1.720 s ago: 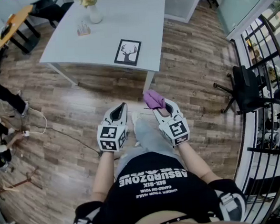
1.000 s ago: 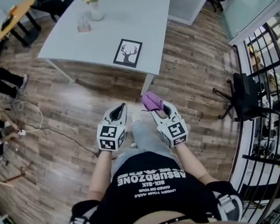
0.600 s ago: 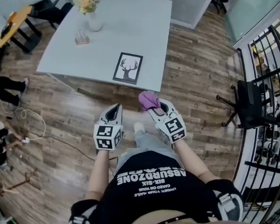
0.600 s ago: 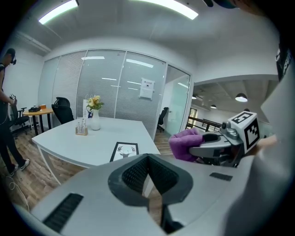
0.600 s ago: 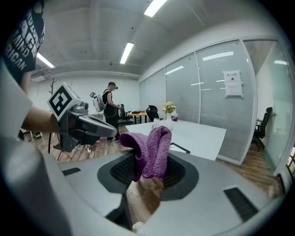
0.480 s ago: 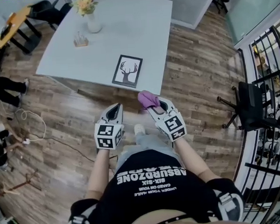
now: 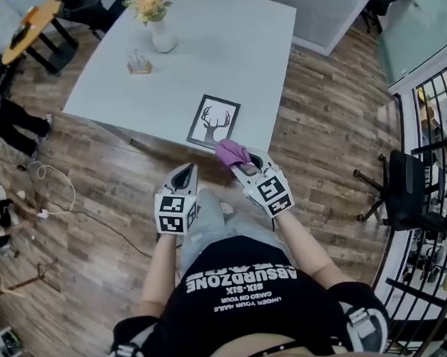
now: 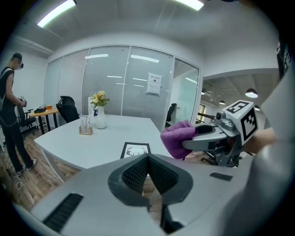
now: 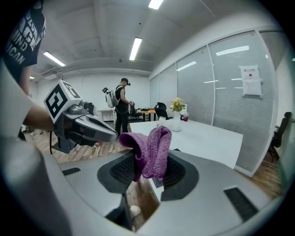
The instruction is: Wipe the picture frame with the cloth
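Well, wiping has not begun, by my reckoning. Seen from the head view, my right claw carries the purple cloth bunched at its tip, at the table's near edge and just short of the picture frame. The frame lies flat close to that edge with its deer print facing up. My left claw hangs beside the right one over the wooden floor. The pale table is mostly bare. A vase of flowers and a small holder stand well apart from the frame on the far side. An office chair sits off to my right by a black railing.

From the left gripper view, my left jaws are pressed together with nothing between them. Beyond them the frame lies on the table, and the cloth is above its near side, not touching it as far as I can tell. A person stands at the left, and glass partitions close the room behind.

From the right gripper view, my right jaws are clamped on the cloth, which sticks up between them in two folds. So the cloth is in hand and I am at the table. What is left, I judge, is to bring the cloth down onto the frame and rub across it, perhaps steadying the frame with the left claw
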`<state>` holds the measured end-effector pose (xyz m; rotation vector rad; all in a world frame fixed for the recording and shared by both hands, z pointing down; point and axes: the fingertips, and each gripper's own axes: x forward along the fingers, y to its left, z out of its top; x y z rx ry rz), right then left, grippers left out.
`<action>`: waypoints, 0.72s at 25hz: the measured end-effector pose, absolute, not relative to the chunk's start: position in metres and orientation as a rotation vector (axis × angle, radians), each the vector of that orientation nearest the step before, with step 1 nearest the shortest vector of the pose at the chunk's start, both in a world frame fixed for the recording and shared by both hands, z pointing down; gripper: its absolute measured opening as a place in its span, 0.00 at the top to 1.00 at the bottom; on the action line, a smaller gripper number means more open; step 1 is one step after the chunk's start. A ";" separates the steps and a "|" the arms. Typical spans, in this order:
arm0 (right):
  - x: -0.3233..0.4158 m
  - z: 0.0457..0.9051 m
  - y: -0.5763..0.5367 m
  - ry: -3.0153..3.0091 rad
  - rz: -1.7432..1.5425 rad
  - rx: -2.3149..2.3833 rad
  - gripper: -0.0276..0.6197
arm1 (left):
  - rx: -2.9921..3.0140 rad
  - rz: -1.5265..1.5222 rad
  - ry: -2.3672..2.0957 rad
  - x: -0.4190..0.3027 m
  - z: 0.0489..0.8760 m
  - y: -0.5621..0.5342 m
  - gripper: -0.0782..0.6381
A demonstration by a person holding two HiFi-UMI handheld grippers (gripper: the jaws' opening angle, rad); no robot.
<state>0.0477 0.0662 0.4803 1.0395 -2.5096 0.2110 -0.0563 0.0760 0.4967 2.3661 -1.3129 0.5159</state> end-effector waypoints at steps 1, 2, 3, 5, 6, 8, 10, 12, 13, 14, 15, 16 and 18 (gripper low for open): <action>0.042 0.482 0.060 -2.518 0.208 1.021 0.74 | 2.357 0.518 -1.323 -0.059 0.498 0.072 0.87; 0.037 0.484 0.054 -2.526 0.205 1.000 0.74 | 2.348 0.521 -1.331 -0.061 0.500 0.068 0.87; 0.030 0.487 0.049 -2.531 0.204 0.977 0.74 | 2.340 0.526 -1.336 -0.064 0.502 0.064 0.87; 0.018 0.494 0.038 -2.531 0.200 0.929 0.74 | 2.323 0.543 -1.337 -0.068 0.509 0.057 0.87; 0.012 0.498 0.032 -2.529 0.198 0.907 0.74 | 2.316 0.554 -1.336 -0.070 0.512 0.053 0.87; 0.001 0.504 0.021 -2.529 0.199 0.879 0.74 | 2.304 0.574 -1.333 -0.073 0.519 0.045 0.87; -0.008 0.512 0.010 -2.531 0.221 0.864 0.74 | 2.292 0.585 -1.333 -0.077 0.526 0.034 0.87; -0.015 0.524 0.000 -2.521 0.246 0.846 0.74 | 2.274 0.597 -1.329 -0.080 0.537 0.023 0.87; -0.019 0.530 -0.006 -2.514 0.254 0.834 0.74 | 2.266 0.605 -1.325 -0.081 0.543 0.017 0.87; -0.022 0.535 -0.012 -2.507 0.260 0.822 0.74 | 2.258 0.615 -1.321 -0.081 0.549 0.011 0.87; -0.025 0.540 -0.018 -2.501 0.266 0.809 0.74 | 2.250 0.624 -1.315 -0.081 0.555 0.004 0.87; -0.027 0.545 -0.025 -2.496 0.274 0.798 0.74 | 2.242 0.635 -1.308 -0.080 0.562 -0.003 0.87; -0.030 0.555 -0.037 -2.481 0.294 0.779 0.74 | 2.227 0.665 -1.291 -0.079 0.576 -0.015 0.87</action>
